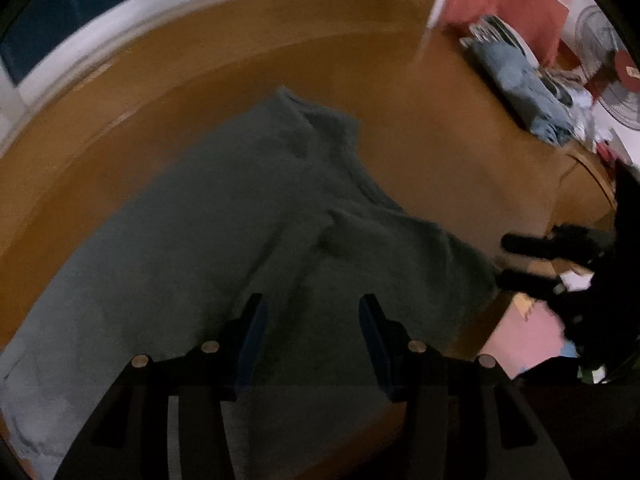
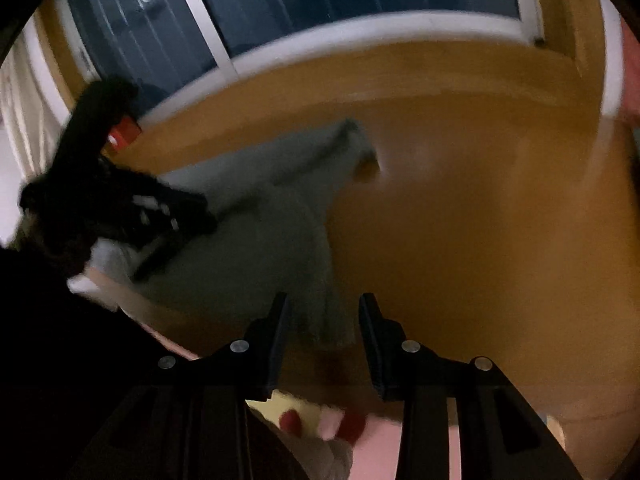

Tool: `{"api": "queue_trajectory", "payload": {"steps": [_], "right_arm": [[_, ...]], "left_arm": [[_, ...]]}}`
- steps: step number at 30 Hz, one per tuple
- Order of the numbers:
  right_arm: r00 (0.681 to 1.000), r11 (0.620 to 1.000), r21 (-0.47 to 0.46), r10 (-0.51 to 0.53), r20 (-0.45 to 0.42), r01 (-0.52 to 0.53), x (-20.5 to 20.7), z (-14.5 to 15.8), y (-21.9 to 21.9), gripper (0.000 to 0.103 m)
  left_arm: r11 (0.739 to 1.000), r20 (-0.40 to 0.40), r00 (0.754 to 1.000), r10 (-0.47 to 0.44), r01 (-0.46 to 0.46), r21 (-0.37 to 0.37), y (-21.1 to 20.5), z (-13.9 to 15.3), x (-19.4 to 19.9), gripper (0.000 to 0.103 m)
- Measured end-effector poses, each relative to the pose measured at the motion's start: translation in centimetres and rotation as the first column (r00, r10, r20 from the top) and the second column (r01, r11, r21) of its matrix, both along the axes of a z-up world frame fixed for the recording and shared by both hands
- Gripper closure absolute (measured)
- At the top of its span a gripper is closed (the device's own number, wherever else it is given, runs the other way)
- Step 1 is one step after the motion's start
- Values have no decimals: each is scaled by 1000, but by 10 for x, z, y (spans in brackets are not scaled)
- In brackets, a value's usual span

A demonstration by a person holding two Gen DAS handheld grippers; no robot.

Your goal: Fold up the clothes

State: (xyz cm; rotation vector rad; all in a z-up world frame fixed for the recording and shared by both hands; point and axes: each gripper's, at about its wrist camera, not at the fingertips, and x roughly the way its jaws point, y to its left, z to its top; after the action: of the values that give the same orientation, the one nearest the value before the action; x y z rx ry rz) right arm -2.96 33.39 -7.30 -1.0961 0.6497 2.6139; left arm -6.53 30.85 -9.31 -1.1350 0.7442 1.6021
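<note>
Evidently both grippers, left gripper (image 1: 312, 308) and right gripper (image 2: 323, 306), are hovering open-jawed, gripping nothing, over the grey garment (image 1: 248, 216); next, probably, pinching its near edge.

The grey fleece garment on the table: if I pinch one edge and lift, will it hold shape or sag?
The grey fleece garment lies with soft rumples and a bunched fold, so it will likely sag and trail. Its fuzzy, thick look suggests it grips well and weighs somewhat more than thin cloth. Pushed across the smooth wooden table, it would probably bunch up rather than slide whole.
</note>
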Motion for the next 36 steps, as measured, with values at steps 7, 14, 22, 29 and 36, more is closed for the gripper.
{"api": "queue_trajectory", "payload": {"steps": [7, 14, 22, 29, 36], "right_arm": [[991, 961, -262, 58, -118, -87, -86, 10, 57, 67], [994, 960, -275, 78, 72, -55, -156, -20, 84, 67], [995, 947, -320, 33, 93, -1, -157, -17, 96, 67], [995, 872, -486, 95, 39, -64, -181, -25, 98, 67], [984, 852, -517, 151, 93, -82, -199, -29, 99, 67]], "left_arm": [[987, -20, 989, 148, -146, 61, -31, 10, -27, 58], [958, -33, 960, 277, -274, 88, -58, 6, -45, 58], [956, -63, 955, 289, -285, 69, -65, -7, -38, 58], [961, -74, 958, 277, -273, 51, -56, -17, -39, 58], [955, -74, 953, 295, -291, 57, -47, -16, -38, 58]]}}
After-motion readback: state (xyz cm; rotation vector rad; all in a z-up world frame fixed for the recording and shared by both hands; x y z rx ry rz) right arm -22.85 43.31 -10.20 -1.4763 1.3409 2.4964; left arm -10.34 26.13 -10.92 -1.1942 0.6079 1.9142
